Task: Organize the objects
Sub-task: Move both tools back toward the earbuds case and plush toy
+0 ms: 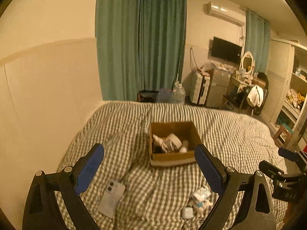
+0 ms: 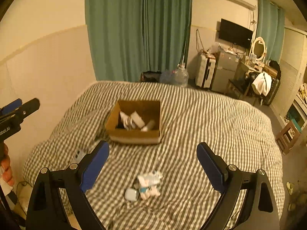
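Observation:
An open cardboard box [image 1: 172, 157] [image 2: 134, 136] sits on the checked bed and holds a roll of tape and several pale items. A phone [image 1: 112, 197] [image 2: 78, 155] lies face down on the cover, below my left gripper [image 1: 149, 164], which stands open and empty. A small white case [image 1: 187, 212] [image 2: 131, 194] and a little plush toy [image 1: 200, 197] [image 2: 149, 184] lie close together nearer the front. My right gripper [image 2: 153, 161] hangs open above them, with nothing between its blue pads.
The checked duvet [image 2: 211, 118] covers the whole bed, with a padded wall on the left. Beyond the foot stand green curtains [image 1: 142, 44], a water jug [image 2: 181, 76], a suitcase [image 2: 206, 72], a small fridge, a dresser with a mirror and open shelves at right.

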A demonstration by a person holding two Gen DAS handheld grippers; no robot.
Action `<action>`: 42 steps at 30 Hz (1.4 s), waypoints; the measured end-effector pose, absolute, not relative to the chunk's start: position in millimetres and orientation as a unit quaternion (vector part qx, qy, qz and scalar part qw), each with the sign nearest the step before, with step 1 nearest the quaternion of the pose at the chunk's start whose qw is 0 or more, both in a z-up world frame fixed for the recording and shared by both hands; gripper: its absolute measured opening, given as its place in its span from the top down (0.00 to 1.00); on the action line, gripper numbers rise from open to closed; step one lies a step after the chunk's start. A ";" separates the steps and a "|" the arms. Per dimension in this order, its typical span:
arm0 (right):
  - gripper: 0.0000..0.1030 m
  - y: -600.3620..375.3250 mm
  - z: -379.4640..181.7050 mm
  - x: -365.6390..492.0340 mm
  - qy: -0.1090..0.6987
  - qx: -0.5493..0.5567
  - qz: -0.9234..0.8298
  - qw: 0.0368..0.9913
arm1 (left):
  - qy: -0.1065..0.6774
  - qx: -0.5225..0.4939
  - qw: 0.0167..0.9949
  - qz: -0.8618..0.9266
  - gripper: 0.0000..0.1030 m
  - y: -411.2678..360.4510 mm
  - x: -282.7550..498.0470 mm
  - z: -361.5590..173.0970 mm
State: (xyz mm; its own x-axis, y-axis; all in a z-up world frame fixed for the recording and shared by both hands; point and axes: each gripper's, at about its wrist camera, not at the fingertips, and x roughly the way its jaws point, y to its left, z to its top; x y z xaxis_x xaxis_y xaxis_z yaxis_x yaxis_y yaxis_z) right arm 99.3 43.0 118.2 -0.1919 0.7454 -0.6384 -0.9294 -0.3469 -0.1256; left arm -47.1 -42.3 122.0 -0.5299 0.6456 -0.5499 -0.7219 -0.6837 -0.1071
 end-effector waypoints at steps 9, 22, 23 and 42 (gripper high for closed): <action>0.10 45.6 60.4 114.6 0.157 -0.314 0.755 0.554 | 0.097 -0.313 0.390 0.860 0.05 -11.4 -29.2 52.9; 0.10 82.6 -45.4 142.9 0.217 -0.361 0.733 0.534 | 0.149 -0.368 0.414 0.819 0.05 38.2 -12.8 -58.0; 0.10 84.1 -53.6 145.2 0.223 -0.365 0.731 0.532 | 0.161 -0.372 0.408 0.818 0.05 41.5 -9.3 -68.4; 0.18 102.3 -174.5 167.7 0.301 -0.432 0.686 0.503 | 0.237 -0.465 0.443 0.729 0.11 71.4 42.2 -186.1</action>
State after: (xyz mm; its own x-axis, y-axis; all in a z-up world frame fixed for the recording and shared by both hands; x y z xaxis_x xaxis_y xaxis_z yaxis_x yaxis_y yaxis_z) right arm 167.7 102.3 -174.5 -0.1217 0.4297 -0.8947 -0.9495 -0.3129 -0.0211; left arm 42.2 71.4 -186.1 -0.1751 0.4259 -0.8877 -0.8670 -0.4939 -0.0660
